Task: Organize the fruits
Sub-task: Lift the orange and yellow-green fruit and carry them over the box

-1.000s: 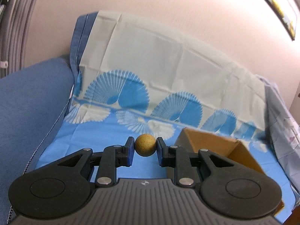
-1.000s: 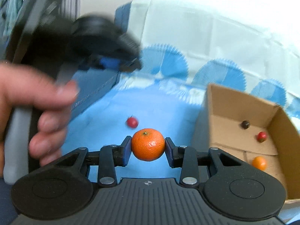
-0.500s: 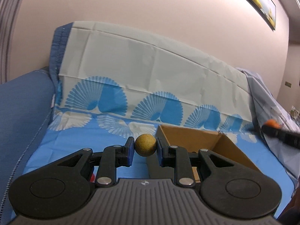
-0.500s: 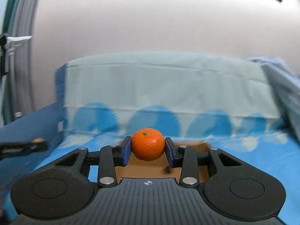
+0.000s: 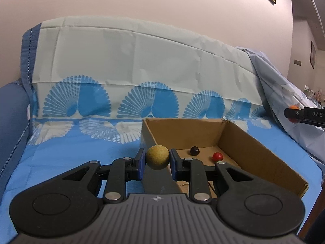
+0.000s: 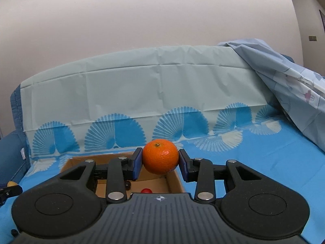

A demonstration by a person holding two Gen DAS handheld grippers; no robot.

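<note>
My left gripper (image 5: 157, 161) is shut on a small yellow-brown round fruit (image 5: 157, 157), held above the near left wall of the open cardboard box (image 5: 262, 156). A dark fruit (image 5: 194, 150) and a red fruit (image 5: 217, 156) lie on the box floor. My right gripper (image 6: 160, 163) is shut on an orange mandarin (image 6: 160, 156), held above the same box (image 6: 173, 180). The dark fruit (image 6: 127, 185) and the red fruit (image 6: 146, 190) show below it. The right gripper also shows at the right edge of the left wrist view (image 5: 293, 114).
The box sits on a blue sheet with fan patterns (image 5: 71, 154) that covers a sofa seat and backrest. A dark blue armrest (image 5: 10, 122) is at the left. A pale blue cloth (image 6: 294, 93) is draped at the right.
Both grippers have swung towards the box with their fruits still held. The left view now looks into the box; the right gripper has steadied above it.
</note>
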